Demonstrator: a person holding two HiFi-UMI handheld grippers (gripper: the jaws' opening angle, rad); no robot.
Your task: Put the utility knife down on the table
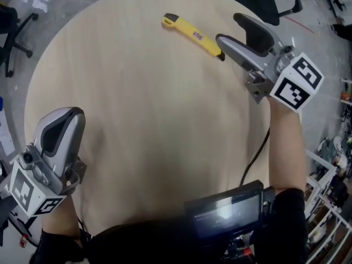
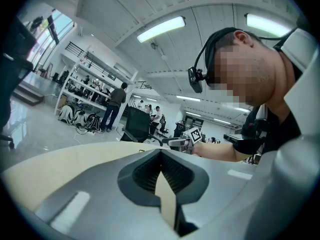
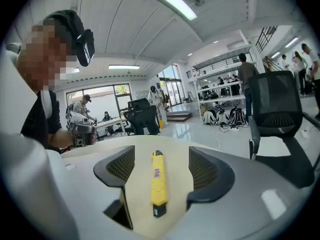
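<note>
The yellow utility knife lies flat on the round wooden table near its far edge, with its black end toward my right gripper. That gripper is open, and its lower fingertip sits just beside the knife's black end. In the right gripper view the knife rests on the table between the spread pads, and neither pad touches it. My left gripper hovers at the table's near left edge, shut and holding nothing. In the left gripper view its jaws meet, with the right gripper far across the table.
Black office chairs stand off the table's far edge and left side. A black device hangs at the person's chest with a cable running to the right arm. Another chair and people by shelves show in the background.
</note>
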